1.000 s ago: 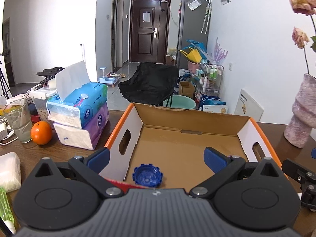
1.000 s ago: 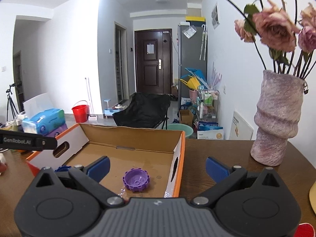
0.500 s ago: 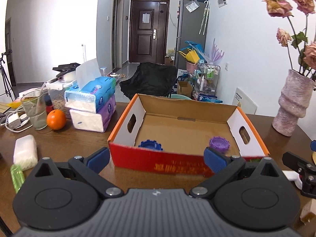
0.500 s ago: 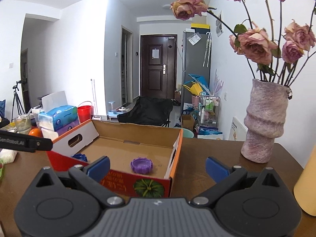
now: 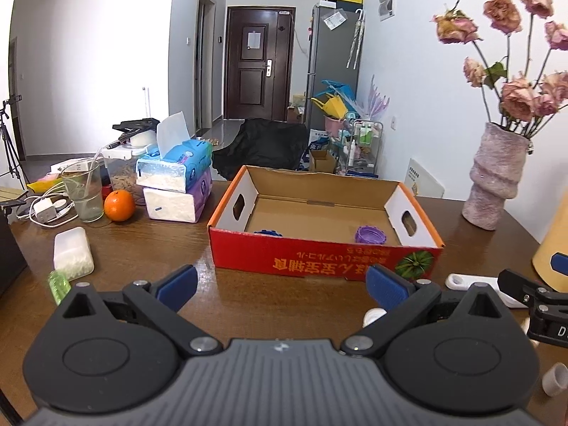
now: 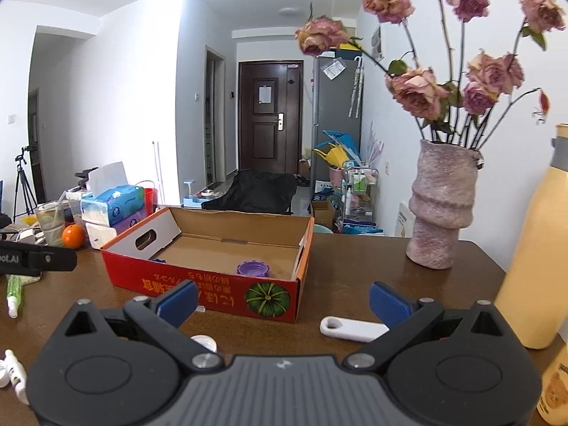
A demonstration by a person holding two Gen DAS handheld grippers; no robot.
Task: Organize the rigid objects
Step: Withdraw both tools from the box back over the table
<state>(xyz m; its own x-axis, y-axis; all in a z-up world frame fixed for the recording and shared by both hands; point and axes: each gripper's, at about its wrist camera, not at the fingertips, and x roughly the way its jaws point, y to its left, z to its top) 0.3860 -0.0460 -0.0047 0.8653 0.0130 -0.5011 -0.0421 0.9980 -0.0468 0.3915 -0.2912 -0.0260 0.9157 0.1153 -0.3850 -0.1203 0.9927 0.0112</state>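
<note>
Left of the scene, the left gripper (image 5: 280, 285) hangs over bare bench (image 5: 142, 245), jaws spread wide and holding nothing; the open-topped cardboard box (image 5: 319, 259) sits mid-bench, evidently as the collection point, with two ridged caps inside: one blue cap (image 5: 267, 233) at its near-left, one purple cap (image 5: 370, 235) at its near-right. Right of that, the right gripper (image 6: 282, 301) is likewise fully open and empty, seemingly lined up with one white flat tool (image 6: 351, 329) lying loose just before the box, beside one cream bottle (image 6: 536, 248).
</note>
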